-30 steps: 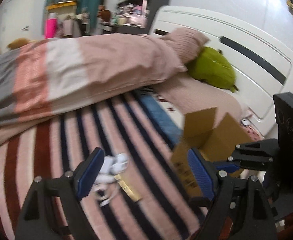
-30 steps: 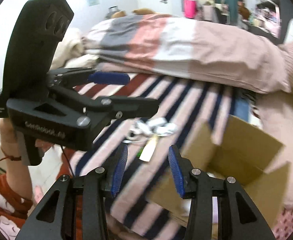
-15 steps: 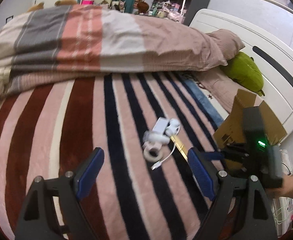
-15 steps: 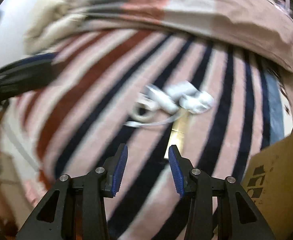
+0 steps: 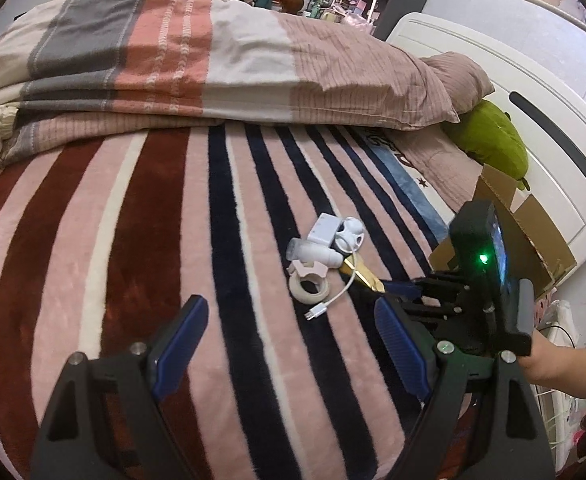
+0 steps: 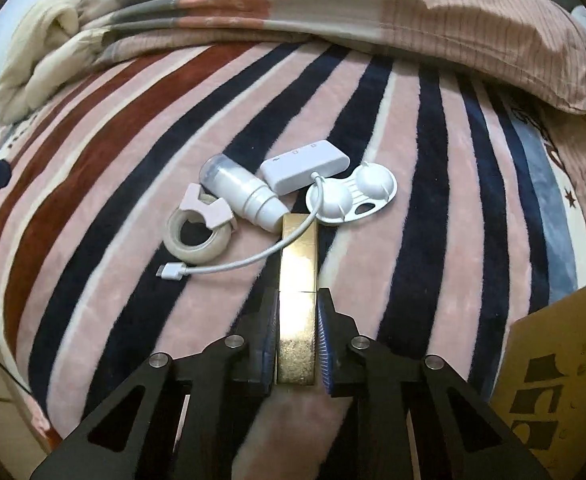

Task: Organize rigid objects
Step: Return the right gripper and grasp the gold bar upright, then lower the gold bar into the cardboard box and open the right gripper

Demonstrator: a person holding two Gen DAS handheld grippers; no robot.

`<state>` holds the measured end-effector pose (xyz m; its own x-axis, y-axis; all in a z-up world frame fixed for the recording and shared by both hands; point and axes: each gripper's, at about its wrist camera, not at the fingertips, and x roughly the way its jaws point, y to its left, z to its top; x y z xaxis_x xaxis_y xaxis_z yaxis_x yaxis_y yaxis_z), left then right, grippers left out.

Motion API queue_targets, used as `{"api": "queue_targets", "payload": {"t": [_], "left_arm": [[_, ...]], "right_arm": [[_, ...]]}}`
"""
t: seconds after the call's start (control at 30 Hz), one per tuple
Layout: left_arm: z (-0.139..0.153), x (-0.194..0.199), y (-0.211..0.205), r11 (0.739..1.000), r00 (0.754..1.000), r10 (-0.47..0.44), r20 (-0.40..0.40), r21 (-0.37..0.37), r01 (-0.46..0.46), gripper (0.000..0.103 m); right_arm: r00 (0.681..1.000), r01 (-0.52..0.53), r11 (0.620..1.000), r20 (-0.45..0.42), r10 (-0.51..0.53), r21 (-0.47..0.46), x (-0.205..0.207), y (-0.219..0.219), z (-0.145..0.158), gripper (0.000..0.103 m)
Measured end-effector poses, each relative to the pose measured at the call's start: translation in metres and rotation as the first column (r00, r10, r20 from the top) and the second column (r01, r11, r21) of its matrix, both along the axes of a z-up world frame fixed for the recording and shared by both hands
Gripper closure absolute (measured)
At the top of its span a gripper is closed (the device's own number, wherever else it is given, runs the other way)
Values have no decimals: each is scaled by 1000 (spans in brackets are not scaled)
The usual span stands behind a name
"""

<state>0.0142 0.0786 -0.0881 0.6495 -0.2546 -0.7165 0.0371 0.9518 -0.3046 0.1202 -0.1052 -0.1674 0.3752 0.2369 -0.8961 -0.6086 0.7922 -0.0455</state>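
While the right gripper (image 6: 297, 336) pinches the near end of the gold box (image 6: 298, 264) between its blue pads, the box lies flat on the striped blanket (image 6: 133, 184); judged from that, the first pick is just starting and nothing looks sorted yet

Left gripper (image 5: 289, 344): fingers spread wide, holding nothing, hovering over the blanket short of the pile

Pile, all clustered mid-blanket:
- white bottle (image 6: 245, 194) on its side, its cap end touching the far end of the gold box
- tape roll (image 6: 197, 236) with a pink dispenser clip on top, just beside the bottle
- white adapter (image 6: 305, 166) with its cable (image 6: 249, 258) trailing down to a loose plug
- white two-dome plastic piece (image 6: 353, 198), touching the adapter's cable end

Likely destination: cardboard box (image 5: 521, 224), flaps open, at the bed edge by the headboard, to the right of the pile. Its inside is not visible in either view, so whether anything is in it cannot be told

Remaining, as judged: lift the gold box, carry it over, then handle the other four items

Obstructions:
- the cable drapes across the top of the gold box, so a straight lift may drag the adapter along
- the bottle rests against the box's far end and could roll when the box moves
- soft blanket gives little support for pressing down

Surroundings: folded quilt (image 5: 213, 60) behind the pile, green plush toy (image 5: 489, 140) by the headboard, well apart from the work area
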Motion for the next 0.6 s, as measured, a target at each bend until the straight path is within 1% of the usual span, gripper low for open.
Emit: {"api": "queue_targets", "payload": {"t": [0.13, 0.23, 0.33, 0.5, 0.6], "left_arm": [[5, 4, -11, 999, 999, -33, 10, -25, 33, 20], [11, 8, -22, 998, 998, -57, 21, -32, 57, 20], [18, 11, -32, 995, 996, -85, 33, -54, 87, 20], [36, 18, -47, 982, 988, -138, 68, -118, 145, 20], [48, 26, -55, 966, 980, -170, 103, -180, 186, 21]], "right_arm": [[999, -29, 999, -13, 30, 40, -20, -5, 18, 90], [996, -87, 992, -6, 88, 92, -39, -7, 42, 90], [991, -132, 981, 4, 132, 139, -53, -6, 65, 90], [977, -209, 955, 76, 197, 212, -70, -9, 107, 90], [968, -240, 941, 129, 214, 241, -77, -15, 129, 90]]}}
